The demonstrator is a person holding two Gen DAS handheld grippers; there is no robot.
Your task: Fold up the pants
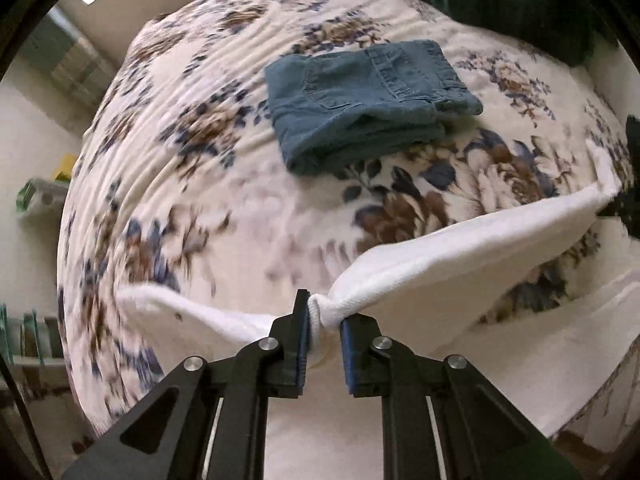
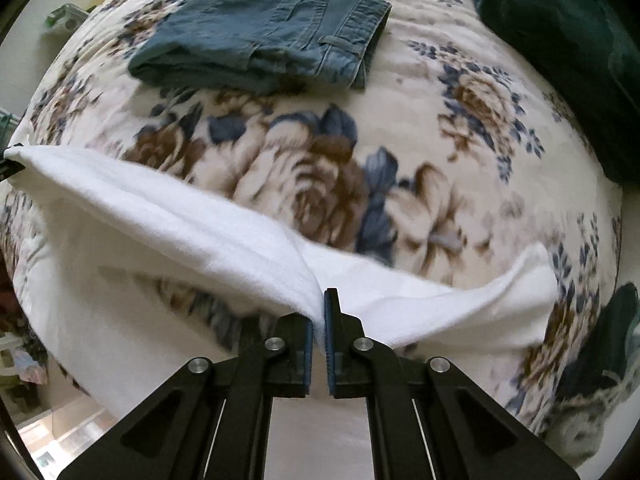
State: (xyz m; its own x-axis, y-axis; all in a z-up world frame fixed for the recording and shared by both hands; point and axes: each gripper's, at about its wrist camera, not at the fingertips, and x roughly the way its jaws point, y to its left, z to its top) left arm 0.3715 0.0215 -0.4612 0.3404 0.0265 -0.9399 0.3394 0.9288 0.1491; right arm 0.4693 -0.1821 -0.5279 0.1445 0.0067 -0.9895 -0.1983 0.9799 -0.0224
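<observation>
White pants (image 1: 460, 256) hang stretched above a floral bedspread (image 1: 224, 184). My left gripper (image 1: 325, 312) is shut on a bunched edge of the white pants. My right gripper (image 2: 318, 312) is shut on another edge of the same white pants (image 2: 168, 216). The cloth spans between the two grippers and droops toward the near bed edge. A folded pair of blue denim pants (image 1: 368, 100) lies farther back on the bed, also in the right wrist view (image 2: 264, 36).
A dark green pillow or blanket (image 2: 560, 48) lies at the back right of the bed. A shelf with small items (image 1: 40, 196) stands left of the bed. The floor shows below the near bed edge.
</observation>
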